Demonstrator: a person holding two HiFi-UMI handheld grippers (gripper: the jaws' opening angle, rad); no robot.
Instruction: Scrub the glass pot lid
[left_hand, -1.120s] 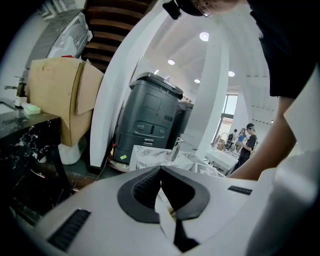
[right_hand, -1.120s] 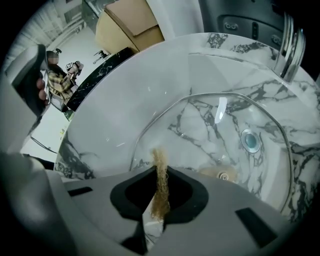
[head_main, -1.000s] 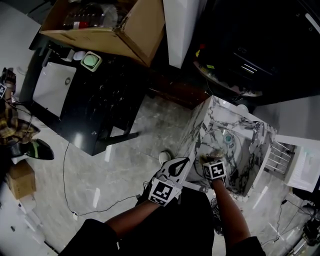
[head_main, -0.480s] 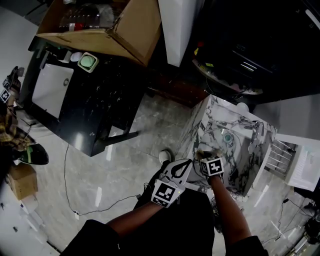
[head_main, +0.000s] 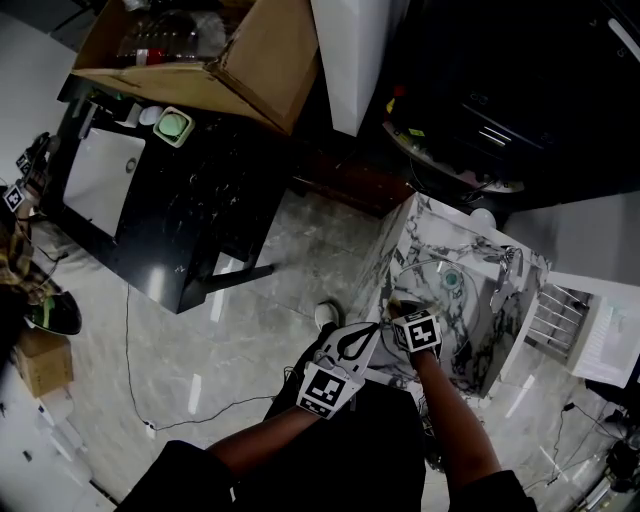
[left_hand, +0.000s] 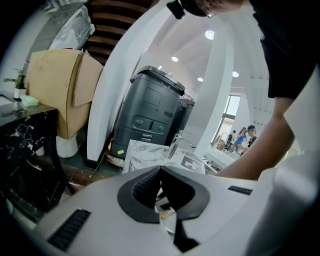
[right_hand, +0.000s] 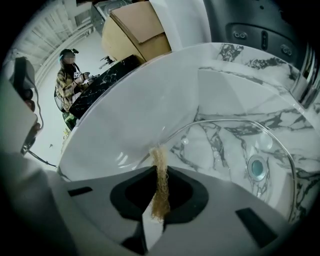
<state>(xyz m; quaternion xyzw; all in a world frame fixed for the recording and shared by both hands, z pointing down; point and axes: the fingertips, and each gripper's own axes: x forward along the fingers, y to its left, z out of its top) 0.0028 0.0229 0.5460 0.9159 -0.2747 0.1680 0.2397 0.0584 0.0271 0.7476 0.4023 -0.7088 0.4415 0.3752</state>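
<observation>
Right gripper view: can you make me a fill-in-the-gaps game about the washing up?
The right gripper is shut on a tan scrubber, and the left gripper is shut and holds ___.
The scrubber's tip touches the rim of the glass ___.
That glass thing lies in a marble ___.
Missing words: nothing; lid; sink.
</observation>
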